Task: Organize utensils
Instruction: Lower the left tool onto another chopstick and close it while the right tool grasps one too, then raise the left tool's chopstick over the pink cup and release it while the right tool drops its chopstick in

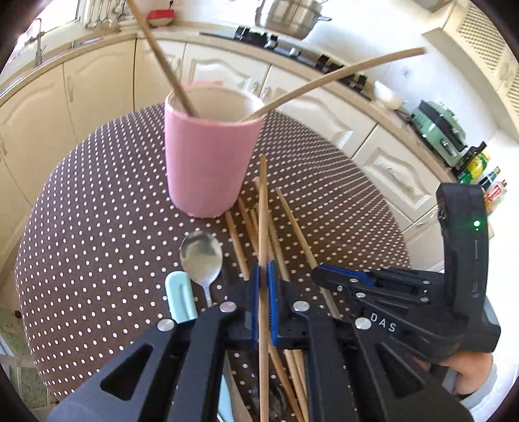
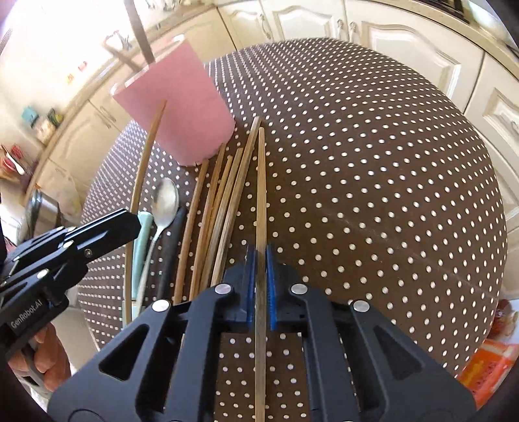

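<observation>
A pink cup (image 1: 207, 155) stands on the dotted table (image 1: 97, 201) with two chopsticks (image 1: 162, 58) leaning in it; it also shows in the right wrist view (image 2: 181, 107). My left gripper (image 1: 263, 279) is shut on one chopstick (image 1: 263, 207) pointing toward the cup. My right gripper (image 2: 258, 259) is shut on another chopstick (image 2: 261, 181). Several loose chopsticks (image 2: 223, 201) lie beside it. A metal spoon (image 1: 201, 256) and a pale blue utensil (image 1: 180, 297) lie left of the pile. The right gripper appears in the left wrist view (image 1: 343, 277); the left one in the right wrist view (image 2: 129, 224).
A dark handled utensil (image 2: 172, 246) lies between the spoon (image 2: 164, 201) and the chopsticks. Cream kitchen cabinets (image 1: 81, 97) ring the table. A stove and steel pot (image 1: 288, 14) sit on the far counter. An orange package (image 2: 489, 360) lies beyond the table's right edge.
</observation>
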